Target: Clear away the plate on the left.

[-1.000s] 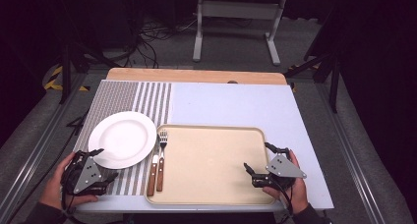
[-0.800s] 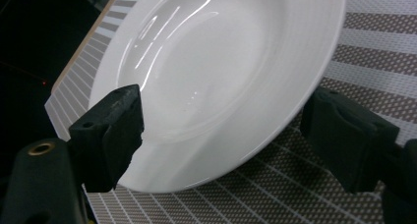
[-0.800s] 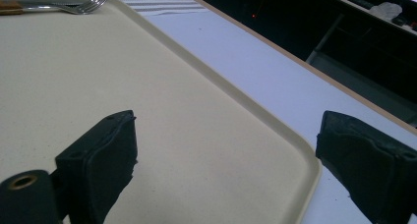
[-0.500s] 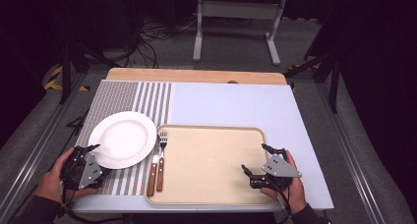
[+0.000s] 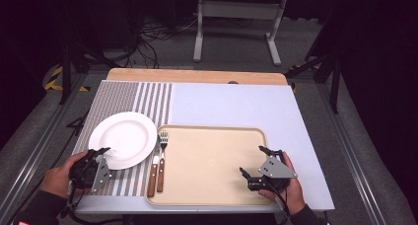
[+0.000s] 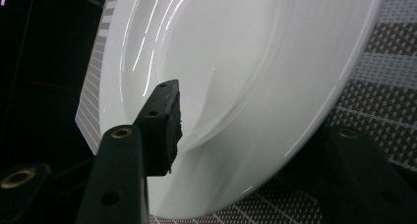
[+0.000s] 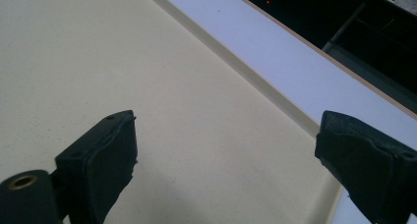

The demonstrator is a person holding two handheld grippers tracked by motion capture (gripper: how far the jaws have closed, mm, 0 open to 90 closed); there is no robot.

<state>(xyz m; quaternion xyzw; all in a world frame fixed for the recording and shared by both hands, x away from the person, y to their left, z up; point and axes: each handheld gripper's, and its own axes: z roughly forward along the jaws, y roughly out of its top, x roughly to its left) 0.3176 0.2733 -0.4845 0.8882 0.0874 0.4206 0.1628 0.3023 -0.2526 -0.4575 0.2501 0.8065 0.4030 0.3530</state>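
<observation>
In my left gripper view the plate point(image 6: 236, 81) runs off the top and right edges, and its rim covers the tip of my lower jaw, so I cannot tell whether that pad touches it. My right gripper view cuts the tray point(image 7: 206, 150) off at left and bottom. From above, my forearms leave the frame.

One white plate point(image 5: 123, 138) sits at the left gripper point(image 5: 101, 153), its rim between the jaws. One beige tray point(image 5: 207, 195) lies under the right gripper point(image 5: 256, 161). One fork point(image 5: 163, 158) and one knife point(image 5: 154, 167), between both grippers. One striped placemat point(image 5: 133, 94).
</observation>
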